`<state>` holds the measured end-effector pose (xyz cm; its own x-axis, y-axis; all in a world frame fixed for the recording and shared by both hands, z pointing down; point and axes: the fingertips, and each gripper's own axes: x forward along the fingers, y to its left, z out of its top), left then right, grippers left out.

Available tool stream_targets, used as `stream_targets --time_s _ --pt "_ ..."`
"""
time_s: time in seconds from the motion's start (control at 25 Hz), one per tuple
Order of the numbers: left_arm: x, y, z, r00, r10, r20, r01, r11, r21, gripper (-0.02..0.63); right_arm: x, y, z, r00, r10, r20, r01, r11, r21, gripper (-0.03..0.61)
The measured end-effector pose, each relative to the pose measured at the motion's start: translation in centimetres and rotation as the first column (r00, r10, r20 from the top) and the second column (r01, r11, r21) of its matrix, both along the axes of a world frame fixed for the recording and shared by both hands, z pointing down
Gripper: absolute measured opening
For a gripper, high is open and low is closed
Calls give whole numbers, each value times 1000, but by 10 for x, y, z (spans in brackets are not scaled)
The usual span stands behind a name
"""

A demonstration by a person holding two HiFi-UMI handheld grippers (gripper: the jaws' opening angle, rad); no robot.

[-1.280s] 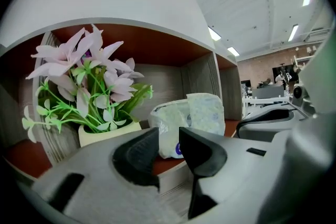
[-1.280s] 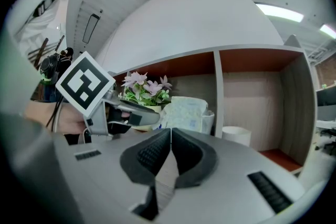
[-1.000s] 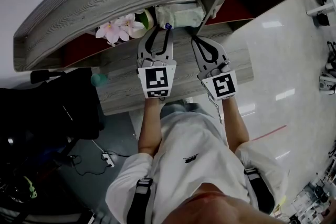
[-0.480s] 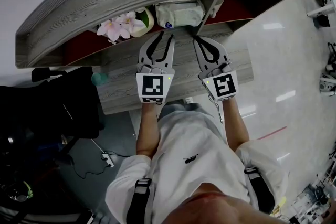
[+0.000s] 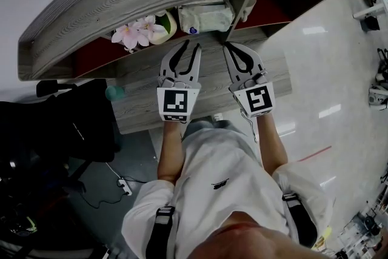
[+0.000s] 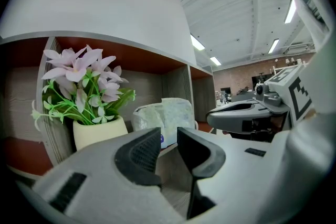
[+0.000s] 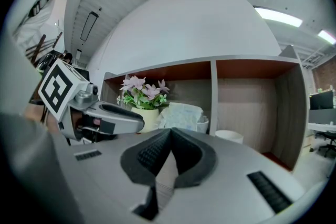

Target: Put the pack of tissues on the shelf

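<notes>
The pack of tissues [image 5: 206, 16], pale green and white in clear wrap, lies in a shelf compartment beside a divider. It also shows in the left gripper view [image 6: 164, 115] and the right gripper view [image 7: 181, 115]. My left gripper [image 5: 188, 45] sits on the desk side just short of the pack, its jaws a narrow gap apart with nothing between them [image 6: 169, 145]. My right gripper [image 5: 227, 45] hovers to its right, in front of the divider, shut and empty [image 7: 169, 140].
A pot of pink flowers [image 5: 138, 31] stands left of the pack in the same compartment. A white cup [image 7: 230, 136] sits in the compartment to the right. The grey wooden desk [image 5: 139, 103] lies below the shelf, with a black chair [image 5: 54, 124] at its left.
My left gripper has drawn back from the tissue pack toward the person. The pack stays on the shelf. The right gripper has barely moved.
</notes>
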<state>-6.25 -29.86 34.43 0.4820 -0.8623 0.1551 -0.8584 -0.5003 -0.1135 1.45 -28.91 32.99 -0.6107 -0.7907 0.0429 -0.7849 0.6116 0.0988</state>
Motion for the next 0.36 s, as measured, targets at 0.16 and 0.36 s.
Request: stream_targets --time_s 0.16,0.36 --pt "0 1 0 1000 8 -6 -8 1000 1 112 -1 0 0 1000 3 -3 -3 1000 -4 26" --pt "0 0 -1 1000 15 -6 -15 1000 1 112 -3 -1 -1 1000 4 -9 -4 1000 -2 26"
